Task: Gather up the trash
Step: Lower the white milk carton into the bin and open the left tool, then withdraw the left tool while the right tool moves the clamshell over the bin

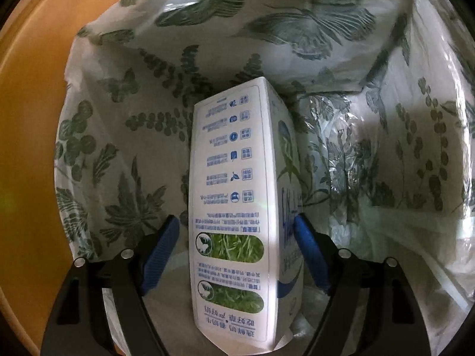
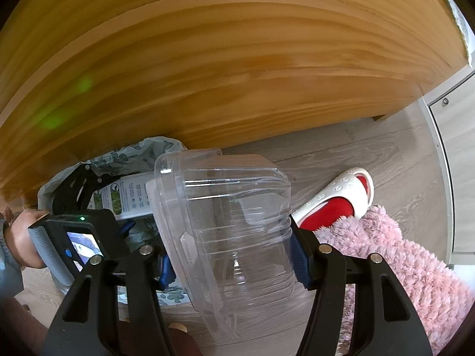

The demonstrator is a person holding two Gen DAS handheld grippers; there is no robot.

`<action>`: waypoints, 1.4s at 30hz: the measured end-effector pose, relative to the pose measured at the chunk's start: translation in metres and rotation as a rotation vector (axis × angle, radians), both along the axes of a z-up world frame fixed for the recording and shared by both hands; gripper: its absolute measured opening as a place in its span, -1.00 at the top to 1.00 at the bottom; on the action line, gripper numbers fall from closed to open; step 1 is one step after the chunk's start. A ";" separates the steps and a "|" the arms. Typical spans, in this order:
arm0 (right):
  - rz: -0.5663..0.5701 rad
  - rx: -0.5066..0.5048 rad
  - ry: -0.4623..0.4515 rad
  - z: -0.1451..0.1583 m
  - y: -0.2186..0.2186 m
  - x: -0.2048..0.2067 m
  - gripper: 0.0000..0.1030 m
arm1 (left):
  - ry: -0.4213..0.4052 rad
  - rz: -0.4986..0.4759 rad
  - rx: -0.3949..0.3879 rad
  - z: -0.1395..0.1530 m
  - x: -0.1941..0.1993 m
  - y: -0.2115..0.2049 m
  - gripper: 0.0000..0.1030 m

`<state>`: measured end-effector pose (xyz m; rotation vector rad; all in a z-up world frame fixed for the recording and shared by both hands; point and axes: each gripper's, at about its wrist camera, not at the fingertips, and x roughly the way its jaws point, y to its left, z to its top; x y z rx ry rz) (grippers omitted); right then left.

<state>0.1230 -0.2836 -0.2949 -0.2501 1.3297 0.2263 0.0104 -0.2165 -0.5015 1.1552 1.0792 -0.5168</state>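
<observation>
The left claw [image 1: 237, 237] sits inside the leaf-printed bin bag [image 1: 142, 154], jaws spread around a milk carton [image 1: 237, 195]; only the right pad touches it. The right claw [image 2: 231, 261] pinches a clear plastic container [image 2: 225, 231] just beside that bag [image 2: 130, 154], above the floor [image 2: 341, 148] near a slipper [image 2: 332, 195].

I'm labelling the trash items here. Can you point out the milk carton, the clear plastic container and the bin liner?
milk carton [image 1: 234, 195]: left wrist view, printed side panel.
clear plastic container [image 2: 237, 231]: right wrist view, ribbed wall.
bin liner [image 1: 124, 160]: left wrist view, leaf-printed inner wall.
</observation>
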 end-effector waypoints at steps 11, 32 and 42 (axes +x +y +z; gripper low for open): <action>0.000 0.026 -0.018 0.006 -0.002 -0.002 -0.15 | 0.168 0.109 -0.001 0.004 -0.001 0.014 -0.49; -0.001 0.057 -0.055 0.018 -0.004 -0.008 -0.15 | 0.224 0.176 -0.015 -0.009 0.012 0.041 0.49; 0.001 0.078 -0.071 0.025 -0.008 -0.011 -0.15 | 0.271 0.287 -0.113 0.002 0.030 0.062 0.45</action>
